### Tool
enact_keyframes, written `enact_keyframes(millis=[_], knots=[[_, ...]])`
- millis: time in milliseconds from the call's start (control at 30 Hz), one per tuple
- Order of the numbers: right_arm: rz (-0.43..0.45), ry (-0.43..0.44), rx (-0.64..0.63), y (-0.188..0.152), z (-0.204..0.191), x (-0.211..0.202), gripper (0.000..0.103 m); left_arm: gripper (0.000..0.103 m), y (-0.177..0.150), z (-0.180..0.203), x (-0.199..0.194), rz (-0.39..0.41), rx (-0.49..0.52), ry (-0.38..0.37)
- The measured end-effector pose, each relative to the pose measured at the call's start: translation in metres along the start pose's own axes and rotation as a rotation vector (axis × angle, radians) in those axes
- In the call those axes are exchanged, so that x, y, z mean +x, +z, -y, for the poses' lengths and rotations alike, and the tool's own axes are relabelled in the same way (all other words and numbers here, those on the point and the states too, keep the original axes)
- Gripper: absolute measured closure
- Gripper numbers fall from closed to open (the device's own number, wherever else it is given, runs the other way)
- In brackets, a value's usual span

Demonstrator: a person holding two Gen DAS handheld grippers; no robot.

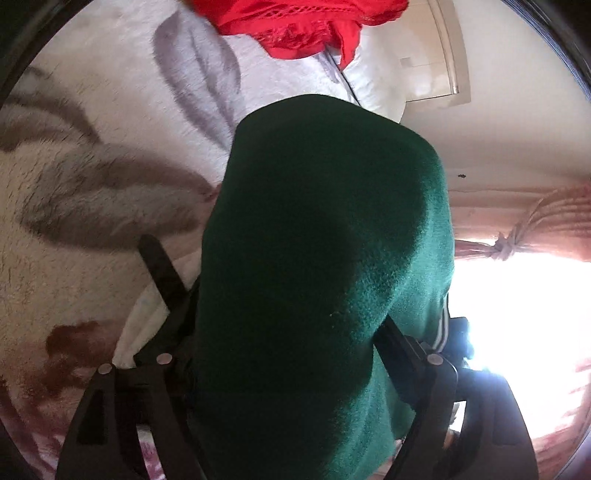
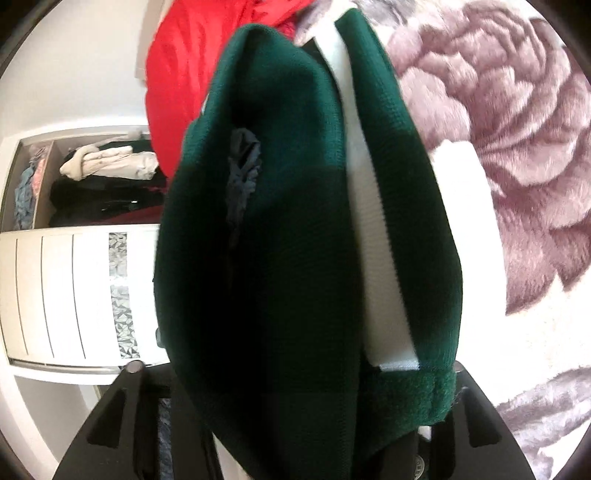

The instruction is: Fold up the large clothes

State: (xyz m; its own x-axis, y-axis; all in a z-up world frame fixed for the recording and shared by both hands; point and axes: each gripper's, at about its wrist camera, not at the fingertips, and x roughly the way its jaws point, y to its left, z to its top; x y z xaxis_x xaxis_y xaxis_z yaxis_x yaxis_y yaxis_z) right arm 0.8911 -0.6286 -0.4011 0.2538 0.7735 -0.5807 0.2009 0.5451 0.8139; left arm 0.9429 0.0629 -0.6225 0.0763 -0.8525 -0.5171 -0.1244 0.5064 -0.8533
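A thick dark green garment (image 1: pixel 325 240) with a white band (image 2: pixel 373 236) is bundled up and carried above the bed. In the left wrist view it fills my left gripper (image 1: pixel 288 266). The black left finger (image 1: pixel 162 269) shows beside the bundle and the other finger is buried under cloth with a striped cuff (image 1: pixel 439 332). In the right wrist view the same green garment (image 2: pixel 295 221) bulges between the jaws of my right gripper (image 2: pixel 295 314) and hides both fingertips. A dark blue lining (image 2: pixel 243 170) shows in a fold.
Below lies a fluffy white blanket with grey and mauve flowers (image 1: pixel 92 192) (image 2: pixel 509 122). A red garment (image 1: pixel 295 26) (image 2: pixel 177 85) lies at its far end. An open wardrobe with clothes (image 2: pixel 99 173), white drawers (image 2: pixel 59 295) and a bright window with a tied curtain (image 1: pixel 517 240) stand around.
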Motion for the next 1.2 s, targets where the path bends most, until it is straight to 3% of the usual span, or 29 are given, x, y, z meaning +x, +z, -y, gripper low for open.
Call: enact_keyframes(millis=[67,133,167,267,333,367,433,533,667,767,833,900,967,1100,1200], knots=[[-0.009,-0.041,-0.005,0.004,-0.004,-0.001,0.037,0.023,-0.005,0.009,-0.009,-0.015,0.033,0.041],[-0.002,-0.108,-0.037,0.003,-0.007,-0.007,0.033,0.023,-0.011,0.023,-0.017,-0.018,0.089,0.132],[0.003,-0.149,-0.055,0.003,-0.011,-0.012,0.026,0.023,-0.013,0.032,-0.021,-0.008,0.121,0.193],[0.032,-0.313,-0.129,-0.001,-0.021,-0.033,0.015,0.019,-0.024,0.061,-0.038,0.092,0.226,0.376],[0.067,-0.398,-0.148,-0.004,-0.029,-0.046,0.01,0.003,-0.039,0.082,-0.051,0.183,0.307,0.495],[0.091,-0.45,-0.162,-0.005,-0.031,-0.053,0.008,0.001,-0.046,0.088,-0.053,0.204,0.331,0.521],[0.136,-0.536,-0.202,-0.02,-0.039,-0.057,0.005,0.0,-0.065,0.104,-0.057,0.252,0.392,0.619],[0.241,-0.678,-0.282,-0.046,-0.064,-0.065,0.005,0.0,-0.081,0.111,-0.051,0.29,0.452,0.706],[0.316,-0.809,-0.374,-0.085,-0.087,-0.058,0.003,0.0,-0.087,0.114,-0.04,0.326,0.484,0.769],[0.347,-0.836,-0.383,-0.111,-0.098,-0.049,0.001,0.0,-0.1,0.119,-0.04,0.357,0.485,0.802],[0.36,-0.843,-0.364,-0.144,-0.109,-0.046,0.0,0.0,-0.122,0.132,-0.048,0.416,0.498,0.846],[0.421,-0.912,-0.381,-0.18,-0.126,-0.04,0.0,0.0,-0.136,0.141,-0.053,0.463,0.5,0.868],[0.506,-0.996,-0.411,-0.224,-0.152,-0.03,0.0,0.0,-0.159,0.154,-0.062,0.496,0.507,0.878],[0.56,-1.062,-0.446,-0.266,-0.195,-0.04,0.0,0.0,-0.216,0.187,-0.085,0.549,0.517,0.892],[0.62,-1.098,-0.485,-0.321,-0.233,-0.062,0.0,0.0,-0.268,0.218,-0.108,0.583,0.534,0.879]])
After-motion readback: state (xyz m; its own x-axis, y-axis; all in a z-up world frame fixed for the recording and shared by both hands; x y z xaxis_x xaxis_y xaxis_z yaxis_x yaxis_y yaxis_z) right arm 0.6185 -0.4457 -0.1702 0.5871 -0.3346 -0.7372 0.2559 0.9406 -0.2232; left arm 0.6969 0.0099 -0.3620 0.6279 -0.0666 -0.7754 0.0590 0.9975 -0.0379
